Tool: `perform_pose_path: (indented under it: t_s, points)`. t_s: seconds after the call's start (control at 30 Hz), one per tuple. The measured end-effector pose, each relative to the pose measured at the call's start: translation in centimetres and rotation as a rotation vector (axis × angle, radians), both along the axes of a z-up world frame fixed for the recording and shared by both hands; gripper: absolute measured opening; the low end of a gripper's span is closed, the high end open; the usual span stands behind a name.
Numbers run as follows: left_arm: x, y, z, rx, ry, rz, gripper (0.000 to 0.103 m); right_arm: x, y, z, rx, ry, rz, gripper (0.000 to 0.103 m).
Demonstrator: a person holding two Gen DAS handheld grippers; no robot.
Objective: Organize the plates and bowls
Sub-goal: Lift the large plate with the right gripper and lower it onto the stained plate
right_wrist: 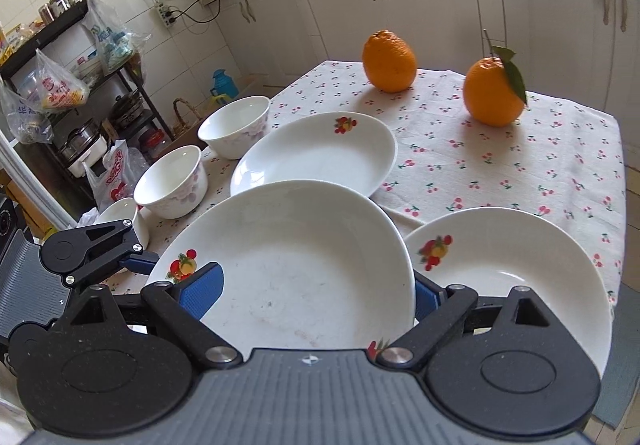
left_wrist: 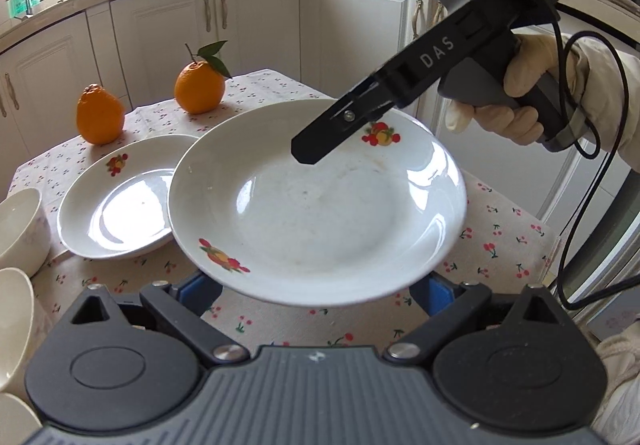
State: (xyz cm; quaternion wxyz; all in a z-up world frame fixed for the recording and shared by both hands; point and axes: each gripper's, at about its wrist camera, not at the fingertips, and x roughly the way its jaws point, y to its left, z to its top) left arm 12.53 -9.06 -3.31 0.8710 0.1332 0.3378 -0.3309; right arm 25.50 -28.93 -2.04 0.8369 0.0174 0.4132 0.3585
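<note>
plates (right_wrist: 320,161): white w/ red-yellow fruit motif
bowls (right_wrist: 234,125): white, faint pinkish floral
tablecloth (right_wrist: 520,173): cream, red cherry print
oranges (right_wrist: 389,60): orange; one w/ green leaf
gripper pads (right_wrist: 202,291): blue, body black/grey

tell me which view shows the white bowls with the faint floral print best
The right wrist view. Two white ceramic bowls with faint floral print stand whole along the table's left edge, with a third partly hidden behind the left hand-held gripper. The left wrist view shows only cropped bowl rims at its left border.
</note>
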Motion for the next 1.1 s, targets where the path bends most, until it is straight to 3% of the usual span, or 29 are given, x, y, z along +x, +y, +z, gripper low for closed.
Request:
perform_pose_path:
  t_s: [0.5,1.1]
  points:
    - [3.5,-5.3,-0.6,0.011,-0.005,-0.130,0.099,0.7,-6.4,-0.3,-0.007,-0.020,-0.155,0.097]
    - [5.5,-7.9,-1.7,0.010,0.027,-0.152,0.099,1.7,-9.2,-1.9,0.001,-0.004,-0.237,0.098]
